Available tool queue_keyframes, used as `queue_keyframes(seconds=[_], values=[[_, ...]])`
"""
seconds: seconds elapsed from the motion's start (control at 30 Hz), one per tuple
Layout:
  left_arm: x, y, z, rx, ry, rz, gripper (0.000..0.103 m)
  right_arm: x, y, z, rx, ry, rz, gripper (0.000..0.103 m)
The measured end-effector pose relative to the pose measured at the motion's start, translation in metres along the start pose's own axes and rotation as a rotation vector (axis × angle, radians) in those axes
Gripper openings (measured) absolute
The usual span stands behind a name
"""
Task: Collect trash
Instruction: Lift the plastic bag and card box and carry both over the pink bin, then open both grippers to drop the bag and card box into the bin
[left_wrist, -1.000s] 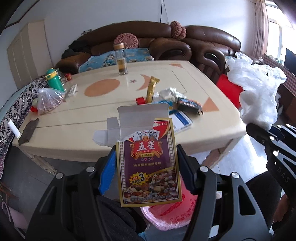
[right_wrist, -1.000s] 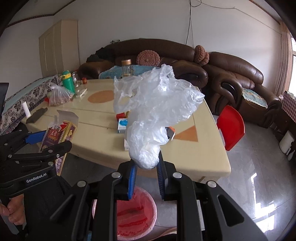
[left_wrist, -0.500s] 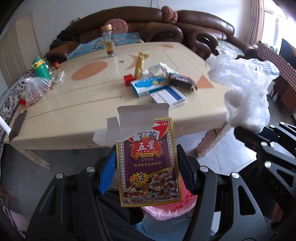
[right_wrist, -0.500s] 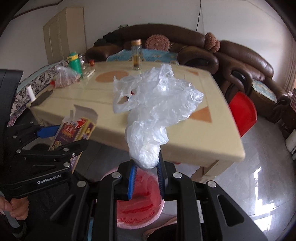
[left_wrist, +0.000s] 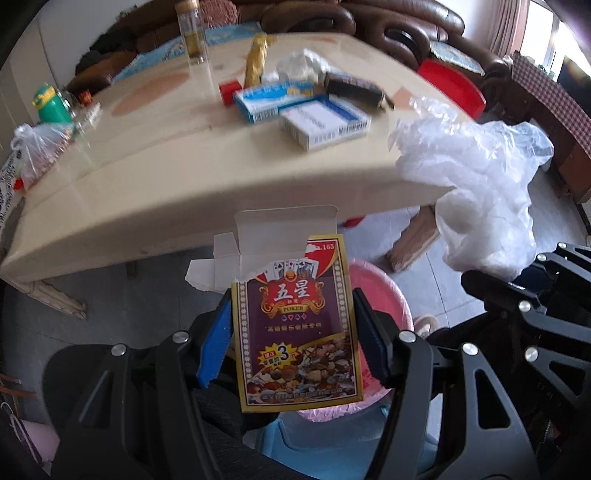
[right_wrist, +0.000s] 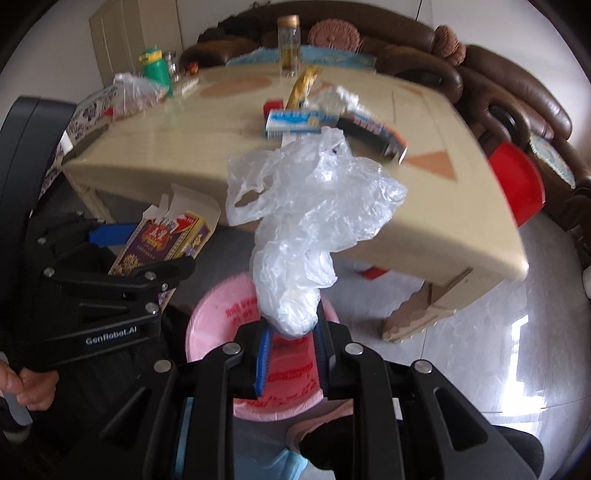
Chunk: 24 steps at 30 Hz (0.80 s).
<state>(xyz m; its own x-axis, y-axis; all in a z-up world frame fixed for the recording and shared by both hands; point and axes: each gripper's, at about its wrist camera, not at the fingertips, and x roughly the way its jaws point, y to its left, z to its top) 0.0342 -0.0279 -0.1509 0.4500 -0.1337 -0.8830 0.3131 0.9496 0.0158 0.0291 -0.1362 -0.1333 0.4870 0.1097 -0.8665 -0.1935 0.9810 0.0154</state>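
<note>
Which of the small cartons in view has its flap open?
The purple playing-card box clamped in the left tongs; its top flap stands up. The blue-and-white boxes on the table look closed.

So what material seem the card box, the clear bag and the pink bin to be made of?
Playing-card box: thin glossy printed cardboard; its torn flap shows plain white inside.
Clear bag: thin plastic film, translucent, crinkled, with a handle hole.
Pink bin: probably plastic, lined with a pink printed bag; the wrinkled rim suggests film.

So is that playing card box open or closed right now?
Open: the playing card box has its white top flap raised and a torn upper edge.
</note>
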Motion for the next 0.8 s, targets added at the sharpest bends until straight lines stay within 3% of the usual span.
queue_keyframes(seconds=[0.27,0.8], values=[[0.048,0.002,-0.011,-0.009,0.122,-0.039,0.061,0.047,-0.005,-0.013,-0.004,0.131,0.056,0.020],[0.128,0.003,-0.027,-0.010,0.322,-0.038,0.061,0.139,-0.009,-0.039,-0.009,0.372,0.125,0.021]])
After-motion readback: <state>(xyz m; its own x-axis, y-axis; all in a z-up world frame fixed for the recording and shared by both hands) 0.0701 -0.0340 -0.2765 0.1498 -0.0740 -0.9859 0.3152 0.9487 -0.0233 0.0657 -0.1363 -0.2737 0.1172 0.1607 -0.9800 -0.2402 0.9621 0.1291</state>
